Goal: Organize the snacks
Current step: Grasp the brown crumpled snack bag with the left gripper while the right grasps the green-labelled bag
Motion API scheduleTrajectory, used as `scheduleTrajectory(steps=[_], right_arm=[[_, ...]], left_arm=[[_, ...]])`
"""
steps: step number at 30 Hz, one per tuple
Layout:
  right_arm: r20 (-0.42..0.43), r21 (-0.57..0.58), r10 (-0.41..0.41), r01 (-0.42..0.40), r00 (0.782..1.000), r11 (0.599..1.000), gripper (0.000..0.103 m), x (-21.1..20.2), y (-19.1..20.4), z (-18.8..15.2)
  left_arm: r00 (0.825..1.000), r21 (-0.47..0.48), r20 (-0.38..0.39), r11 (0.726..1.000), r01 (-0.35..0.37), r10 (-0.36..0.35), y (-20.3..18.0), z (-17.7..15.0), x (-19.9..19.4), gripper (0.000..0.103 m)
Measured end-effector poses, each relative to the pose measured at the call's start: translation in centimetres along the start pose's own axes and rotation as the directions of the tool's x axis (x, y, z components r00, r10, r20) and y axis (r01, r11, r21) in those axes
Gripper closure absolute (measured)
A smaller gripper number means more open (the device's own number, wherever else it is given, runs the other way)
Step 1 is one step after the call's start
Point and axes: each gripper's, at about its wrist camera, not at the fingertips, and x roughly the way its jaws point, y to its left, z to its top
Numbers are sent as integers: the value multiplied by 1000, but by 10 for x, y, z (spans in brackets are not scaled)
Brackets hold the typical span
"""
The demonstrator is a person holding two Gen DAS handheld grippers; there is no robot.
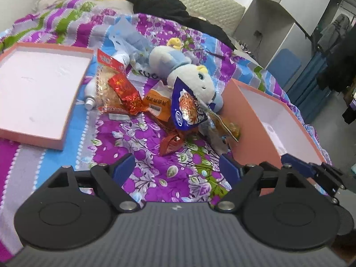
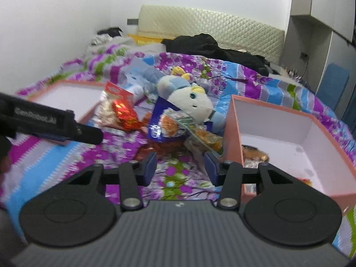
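Judging by the look, the snack packets are light, crinkly foil/plastic pouches, slippery on the face and easily crushed where chips sit inside; each is best pinched at a flat sealed edge or corner, not across the puffed middle. The blue packet (image 1: 188,108) is propped against the plush toy (image 1: 189,75) at centre, so its upper corner is free and can be taken w/o digging under.

Count, as far as can be made out in the pile: one blue packet, one red foil packet (image 1: 125,91), one orange packet (image 1: 156,105), one clear bag w/ red header (image 1: 106,84), one small brown-red wrapper (image 1: 172,143) nearest, and one yellowish packet (image 1: 229,126) by the box wall. Others may be hidden. Two pink containers are seen: a shallow lid (image 1: 33,84) at left and a deep box (image 2: 289,142) at right, w/ a few snacks already inside, number not clear. One white bottle (image 1: 91,98) lies beside the lid.

Left gripper (image 1: 178,169) is held w/ fingers spread, nothing between them, near side of the pile. Right gripper (image 2: 180,166) is likewise spread and empty, just left of the box.
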Motion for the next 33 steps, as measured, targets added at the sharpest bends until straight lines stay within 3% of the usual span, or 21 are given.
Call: scheduleTrajectory(steps=[10, 12, 18, 22, 28, 33], right_arm=[[-24, -117, -127, 123, 992, 985, 61, 77, 3, 7], [-28, -133, -141, 136, 990, 982, 63, 89, 3, 12], [-37, -140, -155, 148, 987, 979, 71, 117, 1, 20], [-73, -110, -124, 116, 990, 987, 79, 133, -5, 22], [-90, -133, -58, 45, 994, 990, 79, 139, -3, 24], [-96, -175, -9, -8, 995, 985, 73, 135, 5, 29]], left_arm=[[996, -37, -69, 997, 62, -64, 23, 19, 97, 24], [992, -27, -97, 996, 85, -87, 24, 23, 116, 32], [981, 11, -165, 994, 106, -103, 26, 33, 161, 34], [975, 23, -197, 994, 106, -100, 28, 32, 178, 40], [973, 47, -215, 994, 100, -87, 26, 29, 188, 49], [975, 62, -208, 994, 94, -79, 27, 27, 191, 60]])
